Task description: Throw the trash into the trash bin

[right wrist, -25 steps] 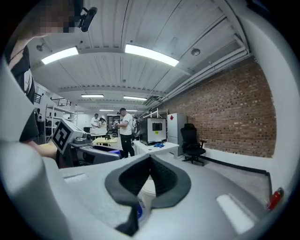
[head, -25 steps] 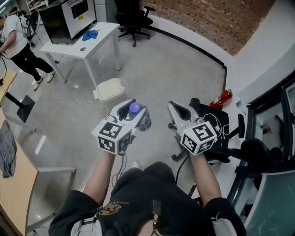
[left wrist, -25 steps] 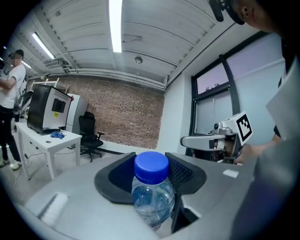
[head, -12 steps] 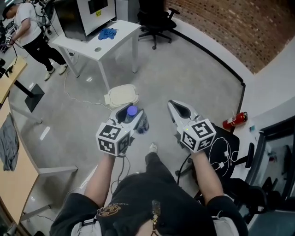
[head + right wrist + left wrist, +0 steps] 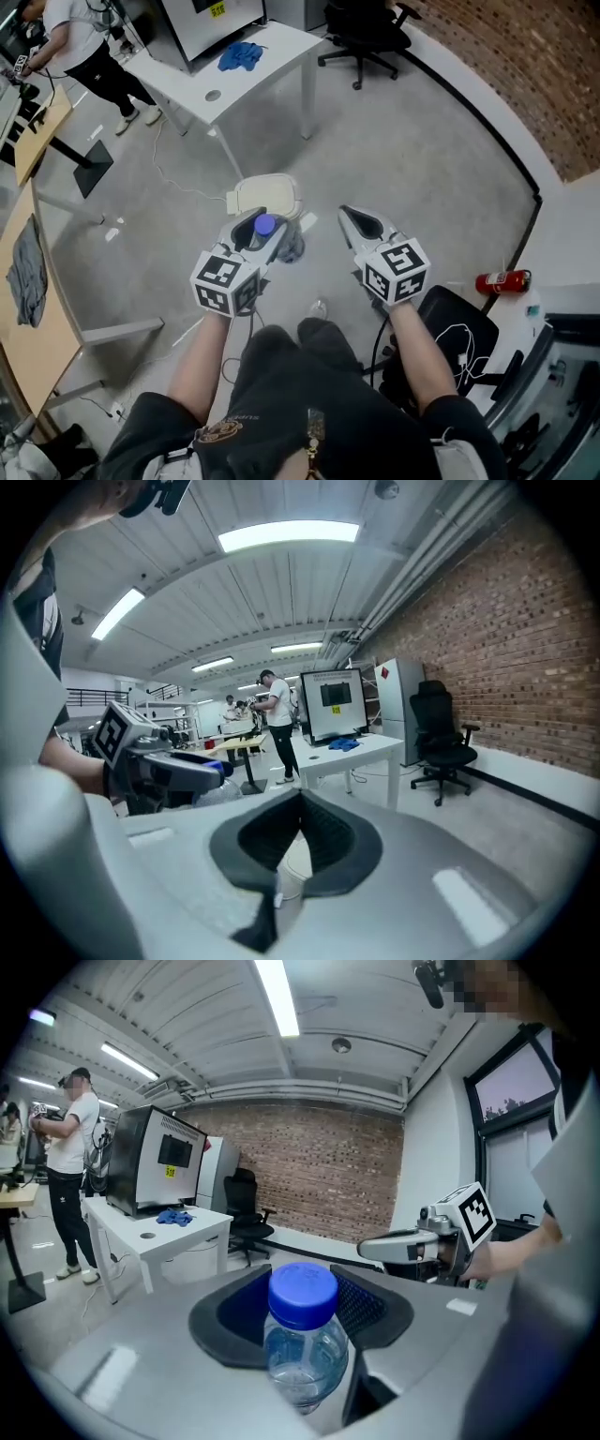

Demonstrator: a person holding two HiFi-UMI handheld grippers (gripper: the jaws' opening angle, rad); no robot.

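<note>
One bottle [image 5: 301, 1358] stands clamped inside the left claw [image 5: 302, 1303].

Dark gold-printed shirt [image 5: 281, 441], dark trousers [image 5: 286, 361]; grey left gripper [image 5: 265, 218] and right gripper [image 5: 350, 215] bear marker cubes [image 5: 225, 281].

You have open floor [image 5: 431, 159] at centre and upper right. The white table [image 5: 281, 47] blocks the upper left, the trash bin [image 5: 267, 195] stands mid-frame, and a black chair [image 5: 441, 309] sits lower right.
</note>
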